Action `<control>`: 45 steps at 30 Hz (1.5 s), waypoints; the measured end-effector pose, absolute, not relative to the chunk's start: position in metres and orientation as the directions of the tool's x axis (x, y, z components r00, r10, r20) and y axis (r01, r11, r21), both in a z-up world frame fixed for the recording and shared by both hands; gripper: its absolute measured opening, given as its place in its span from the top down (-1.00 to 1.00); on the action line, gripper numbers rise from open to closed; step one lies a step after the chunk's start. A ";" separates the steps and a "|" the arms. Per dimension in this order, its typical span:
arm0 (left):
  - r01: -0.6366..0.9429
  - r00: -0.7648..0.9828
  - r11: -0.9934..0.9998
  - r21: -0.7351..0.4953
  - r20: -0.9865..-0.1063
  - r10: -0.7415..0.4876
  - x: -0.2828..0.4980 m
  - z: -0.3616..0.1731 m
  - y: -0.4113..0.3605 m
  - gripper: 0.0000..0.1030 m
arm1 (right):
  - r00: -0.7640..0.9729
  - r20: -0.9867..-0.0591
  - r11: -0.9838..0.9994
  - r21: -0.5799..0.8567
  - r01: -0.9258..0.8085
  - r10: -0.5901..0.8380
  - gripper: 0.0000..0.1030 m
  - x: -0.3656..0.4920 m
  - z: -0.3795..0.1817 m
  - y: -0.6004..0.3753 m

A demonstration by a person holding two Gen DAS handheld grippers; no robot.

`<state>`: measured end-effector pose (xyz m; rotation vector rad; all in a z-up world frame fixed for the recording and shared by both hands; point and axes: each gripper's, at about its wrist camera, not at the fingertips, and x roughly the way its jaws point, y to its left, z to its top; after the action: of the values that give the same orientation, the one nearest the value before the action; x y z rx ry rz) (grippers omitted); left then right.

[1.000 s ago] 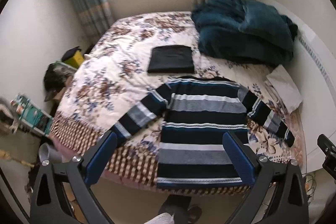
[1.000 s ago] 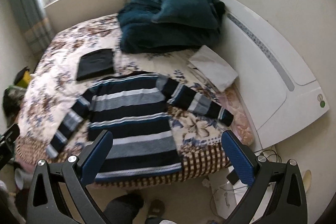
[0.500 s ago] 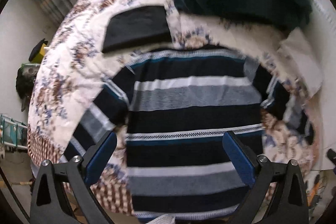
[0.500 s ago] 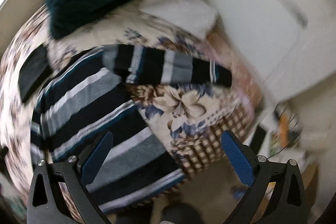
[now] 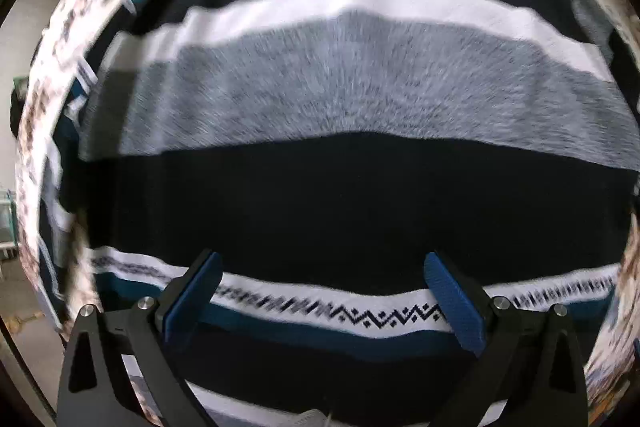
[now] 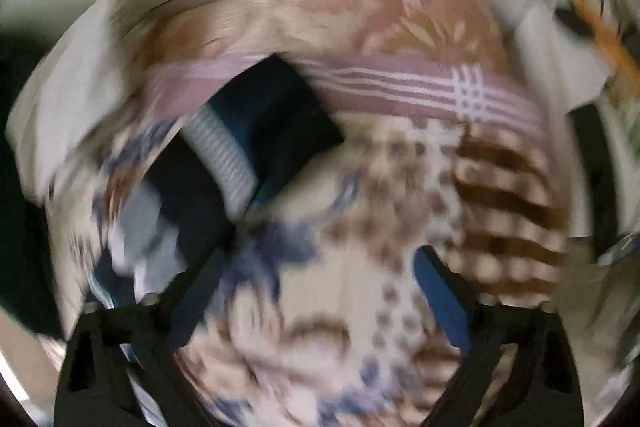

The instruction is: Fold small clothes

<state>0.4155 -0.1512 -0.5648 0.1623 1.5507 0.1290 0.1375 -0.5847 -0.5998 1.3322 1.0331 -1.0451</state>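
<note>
A: Left wrist view: left claw (image 5: 320, 291) gaping over the sweater (image 5: 340, 99), which lies flat on the bed. The right one?

B: Right claw (image 6: 316, 291) spread too, empty, near the sleeve (image 6: 256, 143). Pinch the cuff only, not the bedspread (image 6: 400, 195).

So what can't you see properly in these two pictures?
- Left wrist view: the striped sweater fills the frame, so its sleeves and hem are cut off by the edges. Whether the open left gripper touches the fabric is unclear.
- Right wrist view: motion blur smears everything. The sweater sleeve cuff and floral bedspread lose their detail.
- Right wrist view: the open right gripper is blurred, so its gap from the bedspread cannot be judged.
</note>
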 end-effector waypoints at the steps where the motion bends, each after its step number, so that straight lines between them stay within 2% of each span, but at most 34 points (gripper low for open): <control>1: 0.011 0.016 0.983 0.182 -0.983 0.182 0.415 -0.568 -0.151 -1.00 | 0.271 -0.962 -0.072 0.269 0.960 0.021 -0.64 0.133 -0.615 -0.594; 3: -0.018 0.006 0.986 0.164 -0.986 0.164 0.415 -0.576 -0.148 -1.00 | 0.339 -0.941 -0.166 0.336 0.927 -0.010 -0.63 0.123 -0.637 -0.608; 7: -0.082 0.022 0.990 0.115 -0.993 0.117 0.414 -0.579 -0.141 -1.00 | 0.406 -0.903 -0.227 0.428 0.875 -0.141 -0.61 0.121 -0.656 -0.620; 9: -0.091 0.036 0.991 0.102 -0.994 0.106 0.411 -0.576 -0.139 -1.00 | 0.381 -0.910 -0.225 0.410 0.884 -0.164 -0.26 0.127 -0.659 -0.619; 10: -0.094 0.045 0.991 0.098 -0.994 0.103 0.408 -0.574 -0.138 -1.00 | 0.360 -0.916 -0.211 0.392 0.895 -0.176 0.30 0.133 -0.658 -0.617; 11: -0.094 0.051 0.991 0.097 -0.994 0.102 0.407 -0.574 -0.138 -1.00 | 0.338 -0.923 -0.185 0.370 0.910 -0.183 0.71 0.140 -0.657 -0.617; 16: -0.103 0.080 0.992 0.072 -0.993 0.081 0.390 -0.564 -0.128 -1.00 | 0.316 -0.920 -0.053 0.336 0.940 -0.231 0.77 0.186 -0.624 -0.617; 21: -0.214 0.188 0.976 0.036 -0.979 0.078 0.374 -0.528 -0.089 -1.00 | 0.377 -0.883 0.294 0.295 0.909 -0.280 0.80 0.271 -0.557 -0.576; 24: -0.257 0.200 0.966 0.039 -0.975 0.093 0.362 -0.513 -0.061 -1.00 | 0.456 -0.860 0.526 0.284 0.802 -0.231 0.81 0.333 -0.523 -0.512; 29: -0.339 0.200 0.937 0.085 -0.967 0.160 0.341 -0.493 0.000 -1.00 | 0.561 -0.826 0.815 0.292 0.501 -0.049 0.81 0.430 -0.496 -0.359; 33: -0.416 0.189 0.905 0.090 -0.965 0.182 0.317 -0.484 0.057 -1.00 | 0.568 -0.820 0.917 0.280 0.284 0.074 0.82 0.490 -0.505 -0.225; 37: -0.481 0.163 0.871 0.103 -0.965 0.204 0.306 -0.498 0.103 -1.00 | 0.556 -0.817 0.972 0.225 0.063 0.153 0.82 0.524 -0.527 -0.084; 40: -0.534 0.144 0.841 0.089 -0.970 0.194 0.289 -0.506 0.141 -1.00 | 0.510 -0.842 0.984 0.156 -0.086 0.178 0.82 0.533 -0.557 0.023; 42: -0.558 0.162 0.829 0.029 -0.976 0.143 0.276 -0.510 0.160 -1.00 | 0.478 -0.860 0.980 0.114 -0.162 0.179 0.82 0.533 -0.575 0.077; 45: -0.549 0.180 0.836 -0.004 -0.977 0.114 0.257 -0.509 0.170 -1.00 | 0.447 -0.879 0.969 0.066 -0.237 0.169 0.82 0.528 -0.592 0.132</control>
<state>0.2570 0.1701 -0.5094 -0.3967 1.3141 0.4863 0.5277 0.1316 -0.5919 -0.0700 1.0789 0.2519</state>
